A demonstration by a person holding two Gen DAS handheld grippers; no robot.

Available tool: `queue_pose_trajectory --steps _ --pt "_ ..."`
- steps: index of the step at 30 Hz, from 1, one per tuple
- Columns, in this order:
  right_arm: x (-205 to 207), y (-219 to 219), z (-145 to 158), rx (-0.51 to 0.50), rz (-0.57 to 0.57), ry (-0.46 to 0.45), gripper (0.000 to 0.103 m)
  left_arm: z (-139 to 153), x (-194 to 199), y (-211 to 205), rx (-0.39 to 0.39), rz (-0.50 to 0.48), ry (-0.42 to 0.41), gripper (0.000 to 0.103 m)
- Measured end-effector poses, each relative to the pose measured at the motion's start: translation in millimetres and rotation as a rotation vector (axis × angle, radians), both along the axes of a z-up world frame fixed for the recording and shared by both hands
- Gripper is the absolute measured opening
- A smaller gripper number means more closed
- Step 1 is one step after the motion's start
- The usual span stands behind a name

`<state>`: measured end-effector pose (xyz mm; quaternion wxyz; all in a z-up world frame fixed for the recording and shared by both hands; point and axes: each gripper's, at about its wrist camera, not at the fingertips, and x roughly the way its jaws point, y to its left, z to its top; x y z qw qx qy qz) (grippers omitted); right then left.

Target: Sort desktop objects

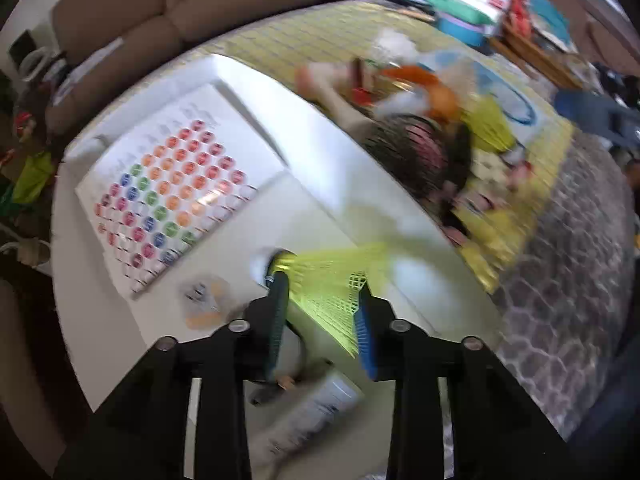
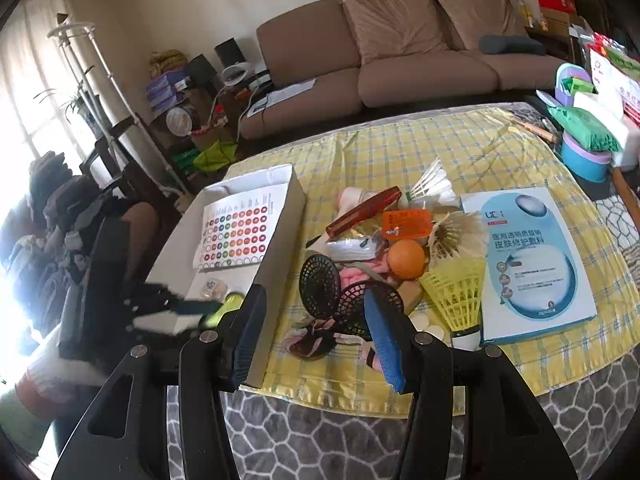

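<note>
My left gripper (image 1: 322,284) is shut on a yellow plastic shuttlecock (image 1: 332,280) and holds it over the inside of a white box (image 1: 248,92). In the box lie a sheet of coloured round stickers (image 1: 168,196), a small clear packet (image 1: 204,300) and a white tube (image 1: 308,412). In the right wrist view my right gripper (image 2: 316,320) is open and empty, above the table's near edge. Before it lies a pile: black mesh discs (image 2: 320,284), an orange (image 2: 406,258), another yellow shuttlecock (image 2: 456,292), white shuttlecocks (image 2: 434,186). The left gripper (image 2: 208,312) shows there over the box (image 2: 280,248).
A blue and white mask box (image 2: 532,260) lies right of the pile on the yellow checked cloth (image 2: 400,144). Tubs and packets (image 2: 584,148) crowd the far right. A brown sofa (image 2: 400,52) stands behind the table. A grey patterned cover (image 2: 320,440) hangs at the near edge.
</note>
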<state>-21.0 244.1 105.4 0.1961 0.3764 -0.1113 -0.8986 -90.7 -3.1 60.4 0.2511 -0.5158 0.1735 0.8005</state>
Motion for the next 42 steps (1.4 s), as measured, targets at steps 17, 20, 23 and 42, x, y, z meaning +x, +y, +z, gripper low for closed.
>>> queue_pose_trajectory --steps 17,20,23,42 --pt "-10.2 178.5 -19.4 -0.085 -0.392 -0.056 0.076 89.8 30.8 -9.8 0.451 0.027 -0.031 0.098" --pt "-15.7 194.3 -43.7 -0.118 -0.405 -0.119 0.076 90.5 34.8 35.0 0.493 -0.035 -0.031 0.1" --pt "-20.8 202.0 -61.5 -0.113 -0.404 -0.161 0.076 75.7 35.4 82.8 0.517 -0.068 -0.068 0.1" --pt "-39.1 216.2 -97.2 -0.318 -0.245 -0.302 0.076 -9.7 3.2 222.4 0.434 -0.122 -0.081 0.101"
